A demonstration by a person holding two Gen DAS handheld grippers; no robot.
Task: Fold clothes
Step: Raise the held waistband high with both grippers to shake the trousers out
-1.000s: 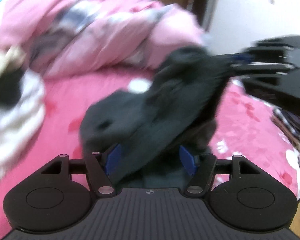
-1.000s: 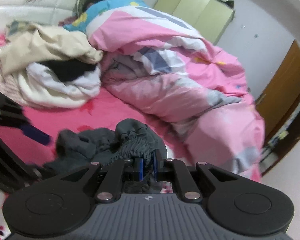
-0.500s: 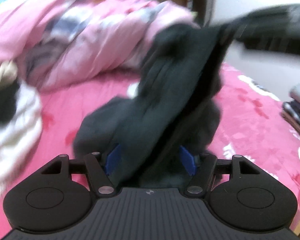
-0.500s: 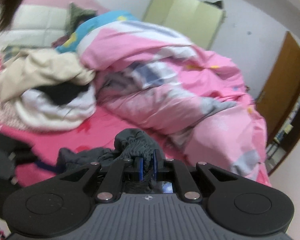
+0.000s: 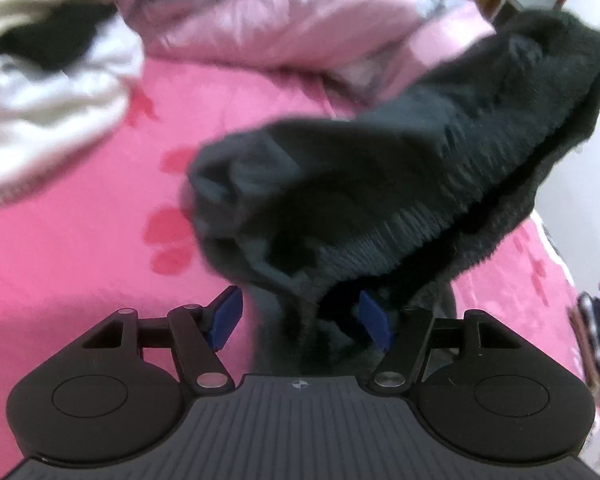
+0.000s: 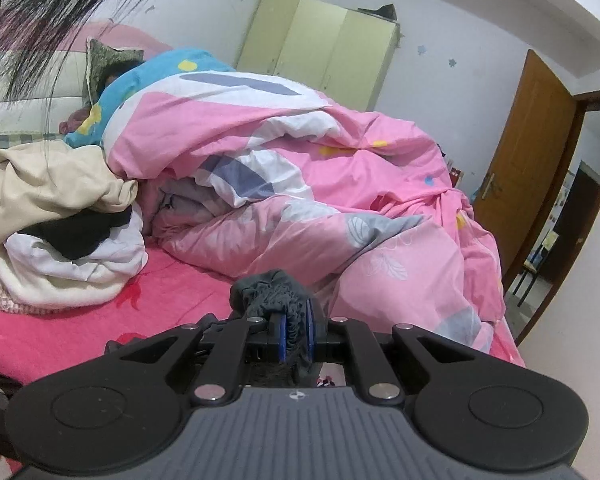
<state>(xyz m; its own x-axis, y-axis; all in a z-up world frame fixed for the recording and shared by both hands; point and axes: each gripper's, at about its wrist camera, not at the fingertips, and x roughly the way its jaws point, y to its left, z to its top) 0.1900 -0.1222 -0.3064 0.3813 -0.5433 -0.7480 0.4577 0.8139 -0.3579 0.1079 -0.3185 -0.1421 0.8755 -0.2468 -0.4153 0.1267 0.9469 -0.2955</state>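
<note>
Landmark: the pink duvet [image 6: 340, 184], heaped along the far side of the bed.
Dark garment [image 5: 400, 184]: a dark grey fleecy piece with a ribbed elastic edge, lifted off the pink bedsheet [image 5: 60, 264] on the near side of the duvet; it slopes from between the left claw's fingers up to the upper right of the left wrist view. The view is blurred.
Left gripper [image 5: 300, 316]: blue pads wide apart; cloth hangs down between them, nearer the right-hand pad. Neither pad presses on it.
Right gripper [image 6: 295, 338]: pads drawn almost together, pinching a gathered bunch of the garment's elastic edge [image 6: 274, 290], held just in front of the duvet.
Laundry pile [image 6: 60, 216]: cream, white and black clothes, touching the duvet's left end.
Open room: bare sheet between the pile and the garment, on the near side of the duvet.
Edges: the bed's right edge lies past the duvet, by the wooden door [image 6: 528, 168]; a pale green wardrobe [image 6: 320, 44] stands behind the duvet.
</note>
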